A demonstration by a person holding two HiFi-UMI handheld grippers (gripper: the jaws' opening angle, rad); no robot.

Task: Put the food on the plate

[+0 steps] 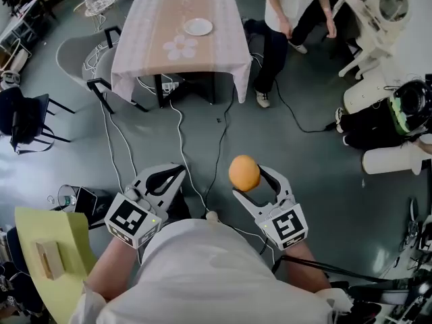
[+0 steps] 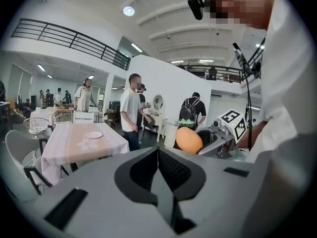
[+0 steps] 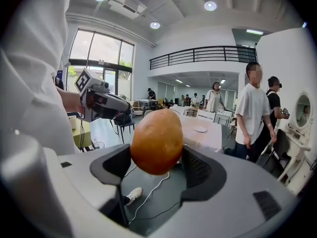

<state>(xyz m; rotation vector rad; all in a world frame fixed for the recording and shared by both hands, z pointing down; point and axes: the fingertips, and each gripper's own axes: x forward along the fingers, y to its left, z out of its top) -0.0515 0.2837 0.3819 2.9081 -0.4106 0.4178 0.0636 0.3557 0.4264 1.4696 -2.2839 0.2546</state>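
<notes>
A round orange-brown piece of food (image 1: 244,173) hangs in the air above the grey floor, with my right gripper (image 1: 251,179) shut on it. In the right gripper view the food (image 3: 156,142) fills the gap between the dark pads. My left gripper (image 1: 177,171) is beside it at the left, shut and holding nothing; in its own view the jaws (image 2: 157,155) meet at the middle. The white plate (image 1: 198,27) lies far ahead on a pink-clothed table and also shows small as the plate (image 2: 93,134) and the plate (image 3: 200,129).
The table (image 1: 177,52) stands several steps ahead with chairs (image 1: 77,56) at its left. Cables (image 1: 179,133) run over the floor towards me. A person (image 1: 290,19) stands right of the table. A yellow stand (image 1: 50,248) is at my left, bags (image 1: 378,123) at the right.
</notes>
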